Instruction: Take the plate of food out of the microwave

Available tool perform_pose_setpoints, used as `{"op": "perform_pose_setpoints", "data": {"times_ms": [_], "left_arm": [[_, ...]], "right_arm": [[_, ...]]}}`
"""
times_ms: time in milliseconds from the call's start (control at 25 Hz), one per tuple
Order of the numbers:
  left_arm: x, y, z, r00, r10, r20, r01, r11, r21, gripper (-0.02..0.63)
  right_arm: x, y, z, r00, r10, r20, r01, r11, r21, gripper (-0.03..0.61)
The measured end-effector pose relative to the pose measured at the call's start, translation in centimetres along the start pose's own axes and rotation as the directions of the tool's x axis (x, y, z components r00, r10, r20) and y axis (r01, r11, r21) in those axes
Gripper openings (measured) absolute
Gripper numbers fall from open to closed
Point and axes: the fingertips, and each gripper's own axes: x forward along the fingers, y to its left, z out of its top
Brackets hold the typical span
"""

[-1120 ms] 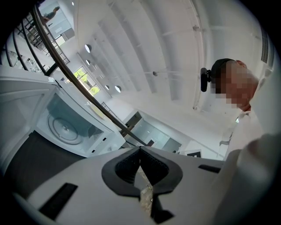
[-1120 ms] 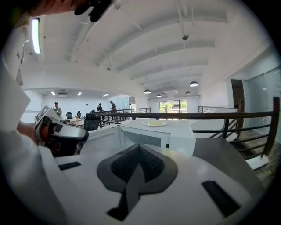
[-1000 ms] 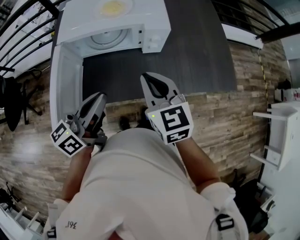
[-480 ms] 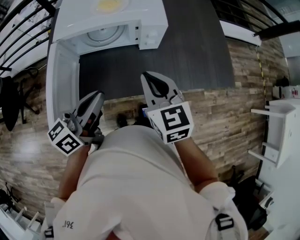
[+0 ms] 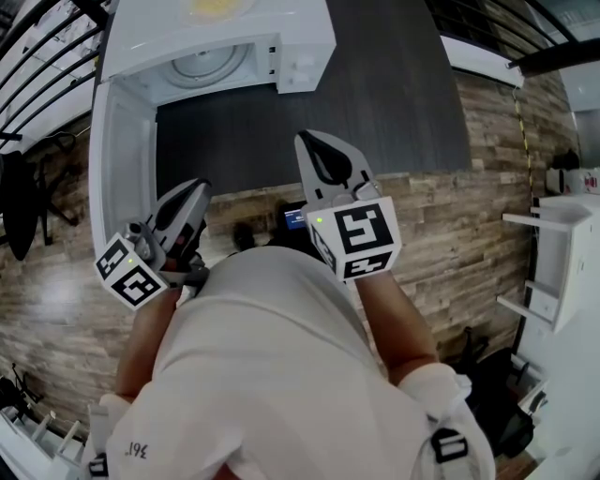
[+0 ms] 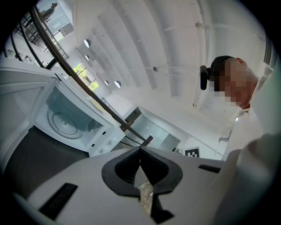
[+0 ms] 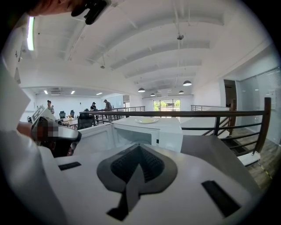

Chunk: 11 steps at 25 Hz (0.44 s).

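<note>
The plate of food (image 5: 220, 7) sits on top of the open microwave (image 5: 302, 49), which stands on the dark surface (image 5: 394, 103). The left tool (image 5: 195, 192) and right tool (image 5: 307, 142) are both closed and empty, well short of it.

Scene was bright and diffuse: daylight from windows (image 7: 167, 104) near centre, ceiling lamps (image 7: 187, 83) lit, strip light (image 7: 30, 33) glaring at 10 o'clock. Shadows soft. Heavy fisheye bending, black vignette at gripper-view edges.
</note>
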Motion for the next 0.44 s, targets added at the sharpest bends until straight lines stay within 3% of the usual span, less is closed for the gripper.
{"op": "perform_pose_setpoints", "data": {"times_ms": [440], "left_arm": [[0.28,-0.2,-0.32,1.0,-0.003,-0.011,0.003,1.0,-0.002,0.006]], "right_arm": [[-0.16,-0.6,0.51,1.0,-0.007,0.016,0.007,1.0,-0.018,0.0]]}}
